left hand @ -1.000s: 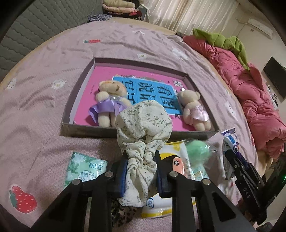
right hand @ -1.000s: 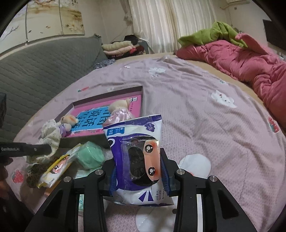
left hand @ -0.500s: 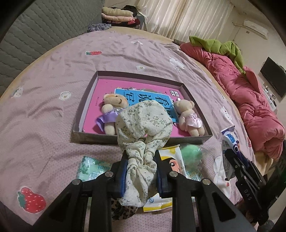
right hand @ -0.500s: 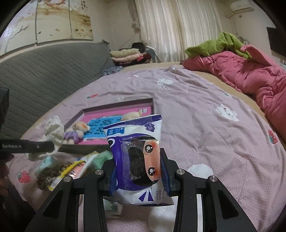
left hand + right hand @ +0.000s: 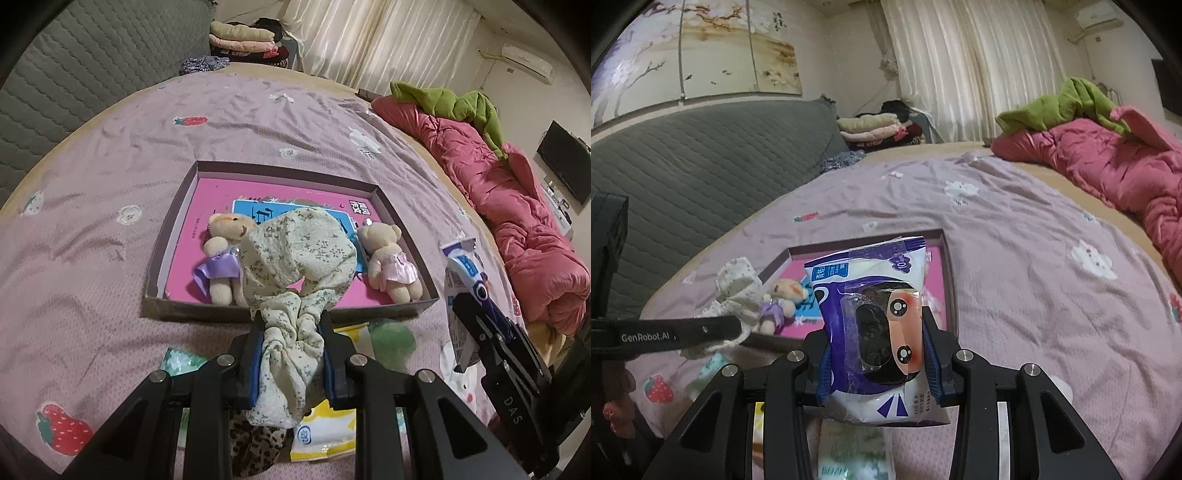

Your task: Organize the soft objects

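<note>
A floral scrunchie (image 5: 295, 258) is pinched between the fingers of the left gripper (image 5: 290, 354), its loose loop standing up over the near wall of a shallow box (image 5: 173, 236) on the bed (image 5: 110, 155). Inside the box, on a pink sheet, lie a teddy bear in a purple dress (image 5: 221, 258) to the left and a teddy bear in a pink dress (image 5: 388, 258) to the right. The right gripper (image 5: 875, 354) is clamped on a purple-and-white pack of wipes (image 5: 875, 317), held upright above the bed near the box's right side. Below the left gripper lie a yellow packet (image 5: 325, 432), a green packet (image 5: 177, 363) and a leopard-print cloth (image 5: 255, 446). A pink quilt (image 5: 517, 214) is heaped at the bed's far right.
</note>
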